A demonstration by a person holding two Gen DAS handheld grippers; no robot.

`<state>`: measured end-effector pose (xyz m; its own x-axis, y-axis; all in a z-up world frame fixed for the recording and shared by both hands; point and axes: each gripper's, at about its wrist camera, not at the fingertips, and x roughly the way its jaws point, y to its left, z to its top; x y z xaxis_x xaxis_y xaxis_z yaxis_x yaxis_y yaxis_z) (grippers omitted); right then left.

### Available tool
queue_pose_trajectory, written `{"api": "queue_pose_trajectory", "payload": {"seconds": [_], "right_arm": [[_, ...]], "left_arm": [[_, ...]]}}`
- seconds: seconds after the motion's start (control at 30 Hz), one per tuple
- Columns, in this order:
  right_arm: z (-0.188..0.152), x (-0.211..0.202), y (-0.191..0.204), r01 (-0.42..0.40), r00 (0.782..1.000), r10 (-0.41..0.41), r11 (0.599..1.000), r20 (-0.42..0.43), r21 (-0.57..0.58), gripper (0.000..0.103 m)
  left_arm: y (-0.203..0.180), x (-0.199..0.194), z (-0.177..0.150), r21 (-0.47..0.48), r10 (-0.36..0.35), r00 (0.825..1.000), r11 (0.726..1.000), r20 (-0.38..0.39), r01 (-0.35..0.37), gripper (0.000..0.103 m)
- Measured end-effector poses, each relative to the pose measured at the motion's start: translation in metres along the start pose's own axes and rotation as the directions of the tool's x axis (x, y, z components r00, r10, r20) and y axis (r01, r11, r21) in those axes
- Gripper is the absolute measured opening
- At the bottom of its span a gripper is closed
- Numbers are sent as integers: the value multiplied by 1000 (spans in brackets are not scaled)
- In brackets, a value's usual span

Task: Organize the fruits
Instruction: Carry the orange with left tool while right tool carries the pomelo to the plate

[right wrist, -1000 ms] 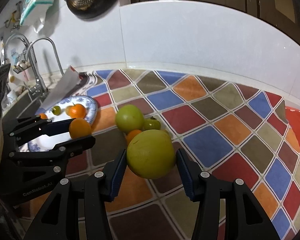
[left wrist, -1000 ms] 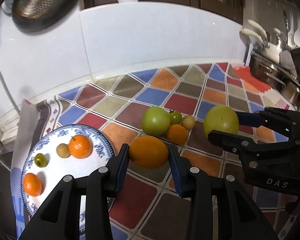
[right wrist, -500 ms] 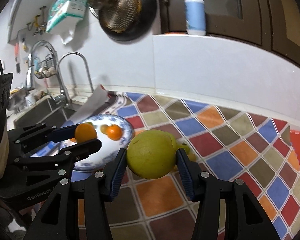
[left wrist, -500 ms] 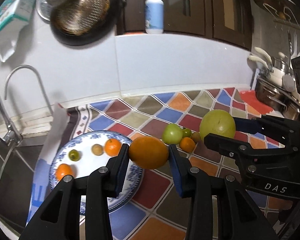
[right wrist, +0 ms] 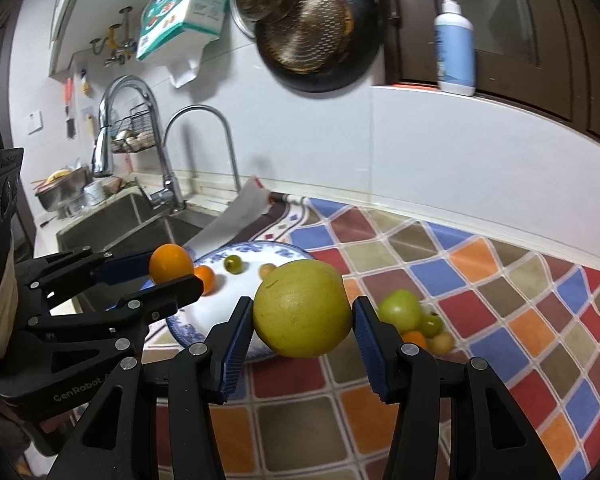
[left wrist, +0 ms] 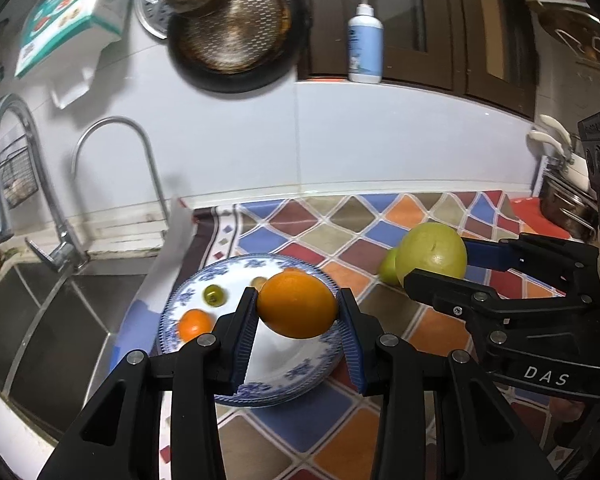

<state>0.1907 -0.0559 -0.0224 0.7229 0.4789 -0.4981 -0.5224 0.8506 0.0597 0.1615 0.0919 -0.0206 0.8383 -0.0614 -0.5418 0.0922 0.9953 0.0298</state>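
Four small fruits already on the blue plate [left wrist: 300, 384], an orange [left wrist: 297, 305] pinched in the left gripper [left wrist: 298, 334] above it, a big yellow-green fruit [right wrist: 302, 314] pinched in the right gripper [right wrist: 300, 344] just beside, four more [right wrist: 416, 322] left on the bench [right wrist: 480, 280].

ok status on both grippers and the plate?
Left gripper shut on orange, above plate. Right gripper shut on yellow-green fruit. Plate centre bare; small fruits at its far side.
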Motion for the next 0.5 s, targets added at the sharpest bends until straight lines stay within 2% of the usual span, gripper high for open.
{"api": "queue_pose_trajectory", "payload": {"seconds": [0.37, 0.5], "right_arm": [[13, 51, 24, -70, 996, 67, 996, -55, -61, 51], [13, 72, 25, -92, 992, 88, 994, -86, -51, 51]], "left_arm": [[35, 30, -9, -50, 54, 997, 997, -60, -57, 39], [45, 51, -16, -69, 47, 993, 996, -106, -54, 39]]}}
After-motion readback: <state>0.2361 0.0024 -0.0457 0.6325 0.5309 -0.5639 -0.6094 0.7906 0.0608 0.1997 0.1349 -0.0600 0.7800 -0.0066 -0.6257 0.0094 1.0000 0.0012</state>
